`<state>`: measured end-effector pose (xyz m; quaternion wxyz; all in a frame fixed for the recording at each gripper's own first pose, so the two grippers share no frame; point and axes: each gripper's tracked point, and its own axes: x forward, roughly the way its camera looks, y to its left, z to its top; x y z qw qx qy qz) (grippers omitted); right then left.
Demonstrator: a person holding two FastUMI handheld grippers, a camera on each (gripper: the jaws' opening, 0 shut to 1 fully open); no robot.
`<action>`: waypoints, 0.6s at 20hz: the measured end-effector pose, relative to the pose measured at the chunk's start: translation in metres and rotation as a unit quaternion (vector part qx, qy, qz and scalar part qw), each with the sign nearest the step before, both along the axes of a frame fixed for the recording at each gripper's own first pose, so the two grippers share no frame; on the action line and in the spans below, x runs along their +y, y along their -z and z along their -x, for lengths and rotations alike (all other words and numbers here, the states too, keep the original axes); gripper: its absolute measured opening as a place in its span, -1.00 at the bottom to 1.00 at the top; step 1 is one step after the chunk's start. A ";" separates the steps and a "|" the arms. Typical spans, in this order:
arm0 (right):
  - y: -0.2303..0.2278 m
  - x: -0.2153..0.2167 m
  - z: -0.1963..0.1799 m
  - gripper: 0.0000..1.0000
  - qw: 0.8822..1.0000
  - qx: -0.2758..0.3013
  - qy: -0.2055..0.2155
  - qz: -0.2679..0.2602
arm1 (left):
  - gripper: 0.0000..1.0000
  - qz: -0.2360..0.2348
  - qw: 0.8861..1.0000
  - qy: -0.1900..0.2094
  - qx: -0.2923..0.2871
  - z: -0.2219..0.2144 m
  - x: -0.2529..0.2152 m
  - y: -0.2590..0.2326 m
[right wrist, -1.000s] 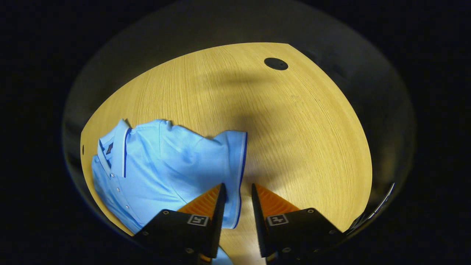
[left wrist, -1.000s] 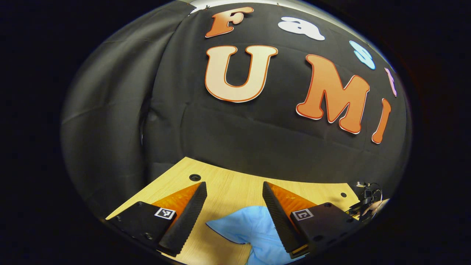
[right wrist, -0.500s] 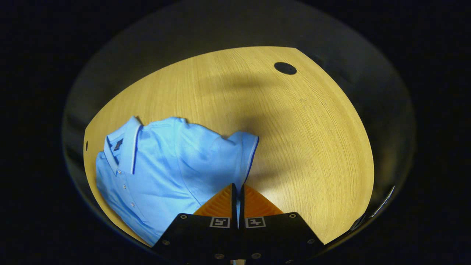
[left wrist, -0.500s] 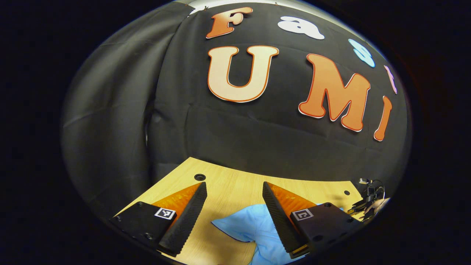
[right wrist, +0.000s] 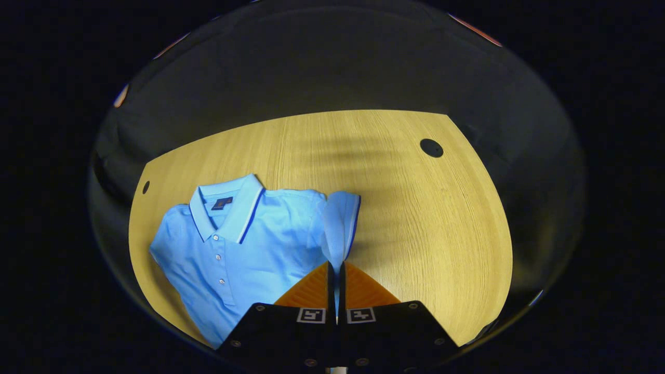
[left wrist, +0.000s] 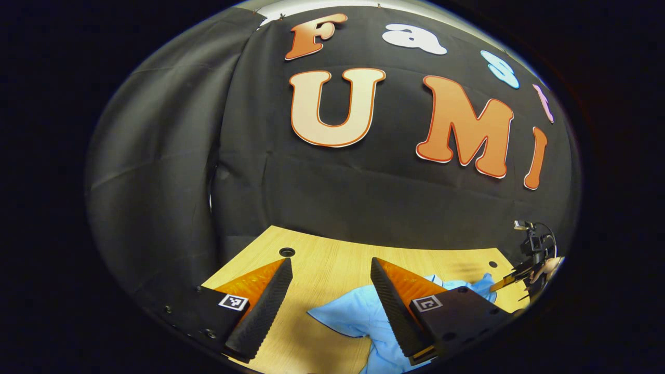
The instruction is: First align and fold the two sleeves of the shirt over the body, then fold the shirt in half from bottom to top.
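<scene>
A light blue polo shirt [right wrist: 244, 239] with a dark-trimmed collar lies face up on the wooden table [right wrist: 415, 218]. My right gripper [right wrist: 335, 266] is shut on the shirt's sleeve [right wrist: 340, 223], which stands lifted off the table in a fold. In the left gripper view, my left gripper [left wrist: 331, 266] is open above the table, and the shirt's other sleeve [left wrist: 353, 314] lies flat between and below its fingers, untouched. Far off at the right edge of that view, the right gripper [left wrist: 511, 283] holds up a corner of blue cloth [left wrist: 480, 285].
The table has round cable holes [right wrist: 431, 148] [left wrist: 286, 252] near its back corners. The black booth cloth [left wrist: 363, 192] hangs right behind the table's far edge. Bare wood spreads to the right of the shirt in the right gripper view.
My right gripper closed on the sleeve's hem, then lifted it off the table and pulled back, so more of the shirt shows. My left gripper stayed open and shifted only slightly.
</scene>
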<state>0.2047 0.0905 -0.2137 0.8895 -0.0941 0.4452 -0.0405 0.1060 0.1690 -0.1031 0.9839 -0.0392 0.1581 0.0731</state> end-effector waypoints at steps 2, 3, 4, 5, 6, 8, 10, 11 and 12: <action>-0.003 0.026 0.004 -0.99 1.000 -0.002 -0.022 -0.006 | 0.97 0.000 1.000 0.002 0.004 0.006 0.002 0.002; -0.005 0.040 0.006 -0.99 0.999 -0.003 -0.032 -0.012 | 0.98 -0.002 1.000 0.002 0.004 0.010 0.003 0.002; -0.007 0.054 0.007 -0.99 0.999 -0.004 -0.040 -0.018 | 0.98 -0.006 1.000 0.003 0.003 0.012 0.005 0.001; -0.005 0.067 0.010 -0.99 0.999 -0.002 -0.048 -0.024 | 0.97 -0.011 1.000 0.001 0.002 0.016 0.010 0.000; -0.004 0.079 0.012 -0.99 0.998 0.001 -0.056 -0.029 | 0.97 -0.016 1.000 -0.004 0.000 0.018 0.016 -0.002; -0.002 0.100 0.014 -0.99 0.997 0.005 -0.067 -0.039 | 0.97 -0.014 1.000 -0.011 0.000 0.024 0.026 -0.002; -0.001 0.119 0.015 -0.99 0.996 0.007 -0.077 -0.044 | 0.90 -0.009 1.000 -0.020 0.002 0.031 0.037 -0.001; 0.002 0.128 0.016 -0.99 0.996 0.010 -0.082 -0.046 | 0.97 -0.011 1.000 -0.026 0.003 0.035 0.044 0.000; 0.006 0.136 0.017 -0.99 0.995 0.015 -0.086 -0.048 | 0.97 -0.013 0.999 -0.031 0.003 0.037 0.050 -0.001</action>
